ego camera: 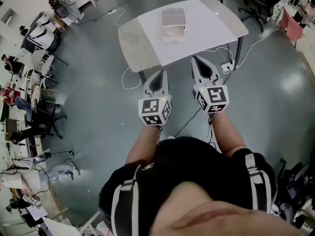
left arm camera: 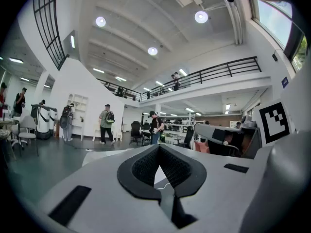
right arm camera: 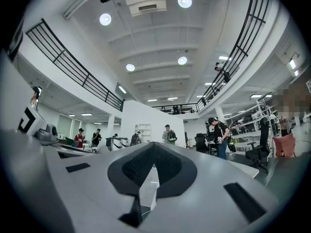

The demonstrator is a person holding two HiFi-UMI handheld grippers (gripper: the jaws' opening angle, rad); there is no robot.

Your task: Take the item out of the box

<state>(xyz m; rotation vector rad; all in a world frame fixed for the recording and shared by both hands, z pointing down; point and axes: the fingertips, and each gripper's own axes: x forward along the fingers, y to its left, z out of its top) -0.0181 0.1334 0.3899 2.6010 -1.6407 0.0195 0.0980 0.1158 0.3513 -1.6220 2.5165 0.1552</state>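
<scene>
Beige box [ego camera: 173,24] on surface [ego camera: 135,43]. Left hand-held gripper [ego camera: 157,77], right hand-held gripper [ego camera: 201,65]: both pressed together, empty, near its edge.

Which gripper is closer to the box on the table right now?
Right. The right gripper is at the near edge of the table, right of the box; the left gripper hangs farther back over the floor, short of the table.

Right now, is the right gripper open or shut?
Shut. In the right gripper view, the right gripper has its jaws meeting at the tips, with nothing held between them.
</scene>
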